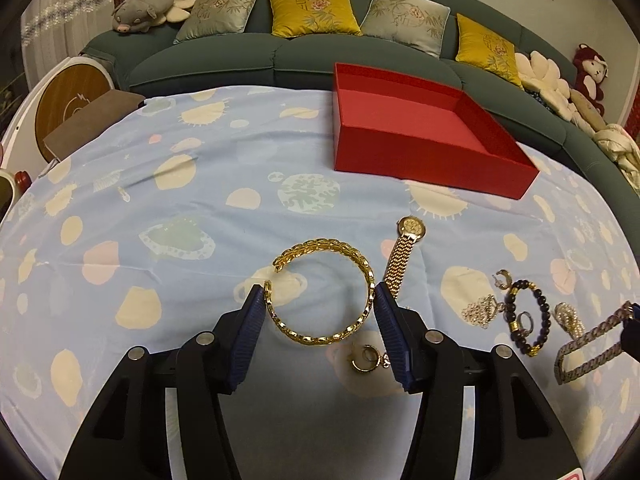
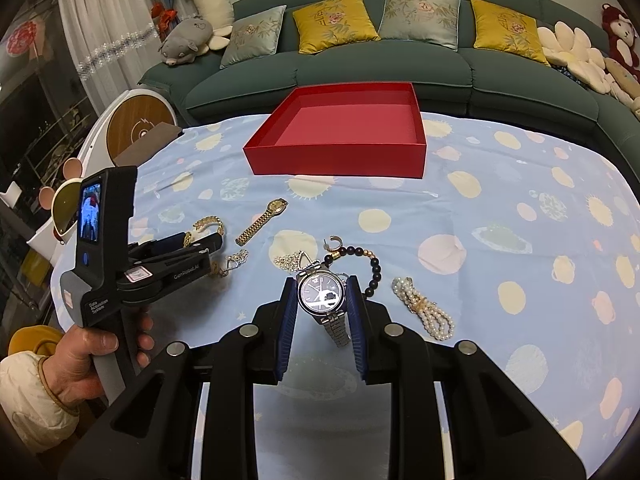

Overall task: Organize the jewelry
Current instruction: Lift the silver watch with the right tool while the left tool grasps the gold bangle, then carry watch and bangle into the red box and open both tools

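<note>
My left gripper (image 1: pixel 319 296) is shut on a gold chain-link bangle (image 1: pixel 320 246), one blue pad against each side of the ring. From the right wrist view the left gripper (image 2: pixel 200 240) is at the left with the bangle (image 2: pixel 208 222) at its tips. My right gripper (image 2: pixel 322 296) is shut on a silver watch (image 2: pixel 321 295) with a dark dial, its metal band hanging below. On the cloth lie a gold watch (image 1: pixel 404 256), a black bead bracelet (image 2: pixel 374 268), a pearl bracelet (image 2: pixel 424 308), a silver chain (image 2: pixel 290 262) and hoop earrings (image 1: pixel 364 356).
An open, shallow red box (image 2: pixel 336 160) stands at the far side of the table, nothing visible inside. The table wears a light blue spotted cloth (image 2: pixel 500 200). Behind it runs a green sofa (image 2: pixel 380 68) with cushions and plush toys. A person's hand (image 2: pixel 92 356) holds the left gripper's handle.
</note>
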Demonstrator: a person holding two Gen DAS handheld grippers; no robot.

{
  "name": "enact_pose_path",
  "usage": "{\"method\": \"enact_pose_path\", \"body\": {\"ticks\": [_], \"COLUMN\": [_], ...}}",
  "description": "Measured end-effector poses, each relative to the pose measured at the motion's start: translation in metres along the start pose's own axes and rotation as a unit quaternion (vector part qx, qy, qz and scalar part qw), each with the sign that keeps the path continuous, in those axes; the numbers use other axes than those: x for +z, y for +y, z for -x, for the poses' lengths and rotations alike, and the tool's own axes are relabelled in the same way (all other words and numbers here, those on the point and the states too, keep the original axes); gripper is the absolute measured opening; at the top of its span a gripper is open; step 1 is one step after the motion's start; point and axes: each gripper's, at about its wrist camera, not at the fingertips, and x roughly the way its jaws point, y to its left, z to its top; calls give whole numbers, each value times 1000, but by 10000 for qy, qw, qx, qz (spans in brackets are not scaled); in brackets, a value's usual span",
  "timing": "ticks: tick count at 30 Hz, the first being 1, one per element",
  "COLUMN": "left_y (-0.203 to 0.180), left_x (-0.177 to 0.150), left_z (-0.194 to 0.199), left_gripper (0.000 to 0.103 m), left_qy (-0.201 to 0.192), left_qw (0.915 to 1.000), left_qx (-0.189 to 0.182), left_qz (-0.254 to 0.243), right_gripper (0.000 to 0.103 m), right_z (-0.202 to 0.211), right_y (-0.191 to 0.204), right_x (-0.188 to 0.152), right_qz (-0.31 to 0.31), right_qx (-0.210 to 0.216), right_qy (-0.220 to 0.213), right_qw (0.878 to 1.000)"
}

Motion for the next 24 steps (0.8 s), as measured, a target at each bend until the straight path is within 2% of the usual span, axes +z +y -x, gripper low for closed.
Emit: {"method": "enact_pose_path", "body": {"ticks": [7,9,13,18,24], "left_y": [-8,-10,-18,-33,-45], "left_x": [30,45,84,138,190], "left_z": [51,62,73,59,11], "left_gripper": [53,53,53,53,53], "left_qy": [-561,-667,-958,-1118,-1076], "left_qw": [9979,9968,9940,9912,9918], "left_qx": [-266,-395,-417,-348,-431], "left_qz": [-167,-188,-323,-610,-544], "right_gripper": [24,24,24,24,24], "right_z": [8,10,10,-10,-54], "right_y": [6,5,-5,-25,-48], "right_x": [27,42,79,134,192], "right_qz": [35,-10,-190,-465,-686], "right_qx": [-18,-51,-89,-26,18], "right_qy": [-414,-593,-902,-923,-839], "right_qw": [9991,9982,9957,9946,9941]}}
